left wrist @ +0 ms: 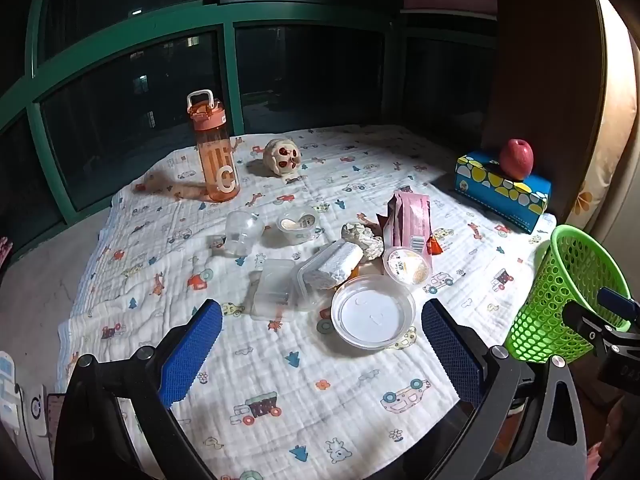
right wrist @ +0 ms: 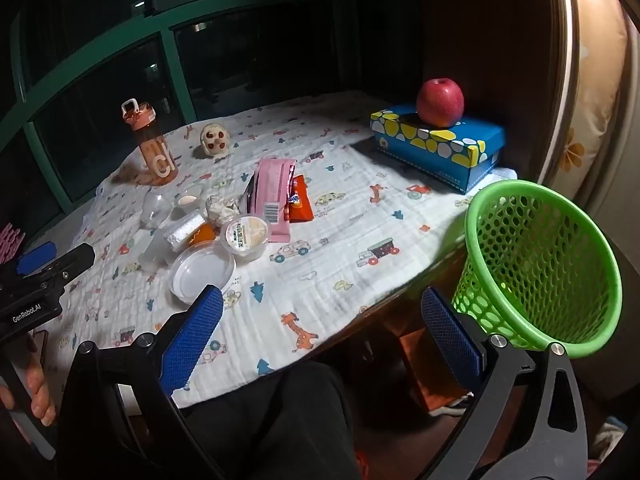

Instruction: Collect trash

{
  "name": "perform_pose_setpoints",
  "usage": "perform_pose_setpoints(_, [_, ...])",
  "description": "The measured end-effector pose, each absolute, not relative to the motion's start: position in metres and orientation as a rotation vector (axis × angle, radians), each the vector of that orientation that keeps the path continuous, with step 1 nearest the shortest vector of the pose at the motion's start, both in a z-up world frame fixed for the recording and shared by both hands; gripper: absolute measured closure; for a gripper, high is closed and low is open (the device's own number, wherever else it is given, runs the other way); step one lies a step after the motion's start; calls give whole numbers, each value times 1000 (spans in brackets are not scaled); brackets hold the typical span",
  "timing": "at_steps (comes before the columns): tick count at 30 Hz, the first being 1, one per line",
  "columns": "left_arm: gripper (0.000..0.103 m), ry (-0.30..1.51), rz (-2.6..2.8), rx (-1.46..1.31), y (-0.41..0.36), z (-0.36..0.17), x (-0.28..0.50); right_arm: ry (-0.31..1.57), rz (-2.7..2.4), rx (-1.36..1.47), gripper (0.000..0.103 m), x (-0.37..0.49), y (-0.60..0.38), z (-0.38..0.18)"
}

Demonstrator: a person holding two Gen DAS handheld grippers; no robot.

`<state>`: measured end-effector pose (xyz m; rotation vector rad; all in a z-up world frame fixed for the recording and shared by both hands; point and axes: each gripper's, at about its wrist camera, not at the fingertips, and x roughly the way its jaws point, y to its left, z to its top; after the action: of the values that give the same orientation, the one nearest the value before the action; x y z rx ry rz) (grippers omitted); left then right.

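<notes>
Trash lies in a cluster mid-table: a round clear lid (left wrist: 373, 312) (right wrist: 202, 270), a pudding cup (left wrist: 407, 265) (right wrist: 246, 236), a clear box with a white block (left wrist: 328, 270), a pink wrapper (left wrist: 408, 220) (right wrist: 272, 196), an orange wrapper (right wrist: 300, 200), crumpled paper (left wrist: 362, 236), and clear cups (left wrist: 242, 232). A green mesh basket (left wrist: 560, 300) (right wrist: 536, 264) stands tilted at the table's right edge. My left gripper (left wrist: 320, 344) is open and empty, just short of the lid. My right gripper (right wrist: 320, 332) is open and empty at the front edge, its right finger next to the basket.
An orange water bottle (left wrist: 214, 156) (right wrist: 154, 148) and a skull figure (left wrist: 282, 158) (right wrist: 216, 140) stand at the back. A blue tissue box (left wrist: 500, 190) (right wrist: 436, 148) carries a red apple (left wrist: 516, 158) (right wrist: 440, 102) at the right. A printed cloth (left wrist: 320, 400) covers the table.
</notes>
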<state>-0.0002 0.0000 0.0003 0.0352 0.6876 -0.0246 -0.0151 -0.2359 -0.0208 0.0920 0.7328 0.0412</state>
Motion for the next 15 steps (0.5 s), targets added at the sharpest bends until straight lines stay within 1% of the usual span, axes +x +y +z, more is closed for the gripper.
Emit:
perform_pose_setpoints(3, [6, 691, -35, 2, 4, 3, 0, 733, 37, 90, 5, -15, -235, -21])
perform_pose_setpoints(15, [6, 683, -39, 12, 1, 4, -2, 725, 39, 97, 5, -17, -236, -18])
